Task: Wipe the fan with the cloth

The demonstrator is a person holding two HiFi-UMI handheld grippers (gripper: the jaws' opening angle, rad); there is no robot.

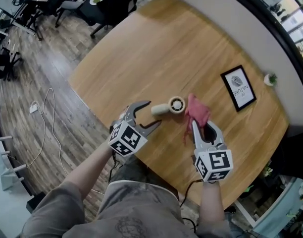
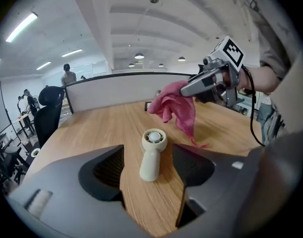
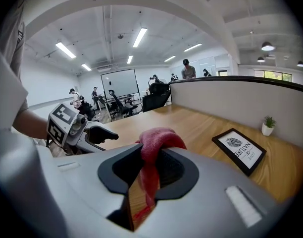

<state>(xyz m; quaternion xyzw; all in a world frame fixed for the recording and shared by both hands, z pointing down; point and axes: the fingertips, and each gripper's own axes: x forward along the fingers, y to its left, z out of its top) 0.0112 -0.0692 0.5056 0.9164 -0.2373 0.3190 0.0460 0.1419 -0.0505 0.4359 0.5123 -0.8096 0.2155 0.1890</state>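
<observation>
Fan (image 1: pixel 170 106): small, cream, handheld type, lying on its side on the wooden table (image 1: pixel 141 48), round grilled head toward the cloth (image 1: pixel 197 112), handle toward the left gripper (image 1: pixel 152 114). We judge it light and rigid, probably plastic, and likely to skid or roll on the smooth wood under a wipe. The handle is the place to take it; the grille looks the more delicate part and is best left free for wiping. Left gripper: jaws spread wide, nothing between them, with the handle's end just at their mouth (we see no contact). Right gripper (image 1: pixel 201 126): jaws pressed on a fold of the cloth, which is red, soft and limp. It hangs in a bunch just beside the fan's head, one tail trailing to the table.
</observation>
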